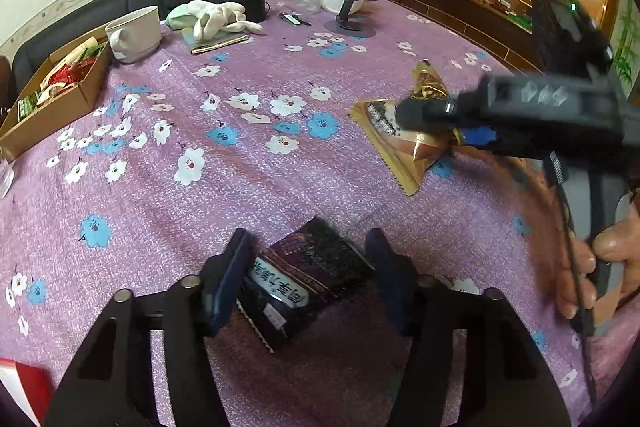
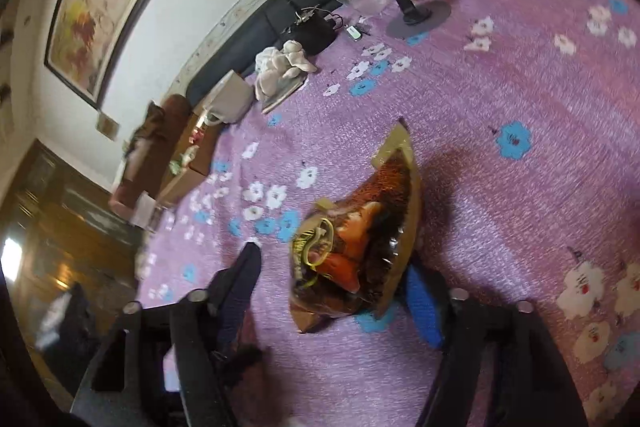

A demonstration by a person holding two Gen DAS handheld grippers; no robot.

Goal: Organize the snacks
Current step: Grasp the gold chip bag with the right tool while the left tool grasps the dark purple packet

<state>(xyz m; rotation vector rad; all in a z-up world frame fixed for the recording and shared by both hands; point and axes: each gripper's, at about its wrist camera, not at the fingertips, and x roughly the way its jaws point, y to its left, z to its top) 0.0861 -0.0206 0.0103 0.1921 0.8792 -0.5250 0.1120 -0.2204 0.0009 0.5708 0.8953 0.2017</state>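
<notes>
left tongs straddle dark snack pack, not clamped | right tongs straddle gold snack pack, loose | box at 10 o'clock | risk: slippery foil slips when pinched

Left gripper points down toward table, jaws part open, dark snack packet between pads; left pad touches packet edge, right pad apart from it. Right gripper tilted, rolled sideways, jaws part open around golden snack packet; contact unclear. Hand grasps right gripper handle.
</notes>
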